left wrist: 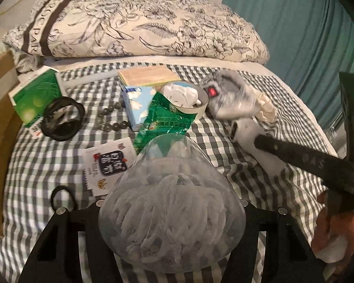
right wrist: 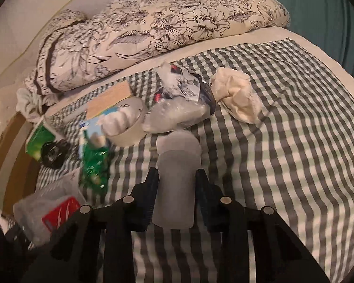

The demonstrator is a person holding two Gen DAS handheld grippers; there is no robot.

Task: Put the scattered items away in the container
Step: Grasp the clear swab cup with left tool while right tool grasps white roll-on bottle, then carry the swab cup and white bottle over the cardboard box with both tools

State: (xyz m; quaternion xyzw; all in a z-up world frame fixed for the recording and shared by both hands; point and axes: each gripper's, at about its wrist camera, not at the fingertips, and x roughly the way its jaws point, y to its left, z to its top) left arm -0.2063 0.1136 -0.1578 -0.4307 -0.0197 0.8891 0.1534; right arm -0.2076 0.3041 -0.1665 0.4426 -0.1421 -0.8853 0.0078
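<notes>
1. Holding a clear plastic bag (left wrist: 170, 214) of pale, stringy contents, the left tongs (left wrist: 170, 212) are closed on its lower part, so the bag stands up in front of the lens, lifted off the bed (left wrist: 47, 165), probably ready to be carried away.
2. The right tongs (right wrist: 175, 188) are clamped on a frosted white bottle (right wrist: 177, 179); the jaws press its body from both sides, with its wider cap end pointing forward, a hold that should keep it from rolling.
3. Scattered goods remain on the checked sheet: a green box (left wrist: 35, 96), a black ring (left wrist: 62, 121), a bead bracelet (left wrist: 113, 119), a blue carton (left wrist: 138, 103), a green foil packet (left wrist: 165, 122), a tape roll (left wrist: 191, 103) with something white inside, a printed sachet (left wrist: 107, 162) and crumpled cream paper (right wrist: 238, 96).
4. A cardboard box (left wrist: 0, 127) at the bed's left edge is likely the container; nothing visible shows its inside, so I cannot tell what it holds.
5. My judgement: both held items go there next, and most of the tidying is ahead.
6. A folded floral quilt (left wrist: 141, 23) lies behind the clutter, apart from it.
</notes>
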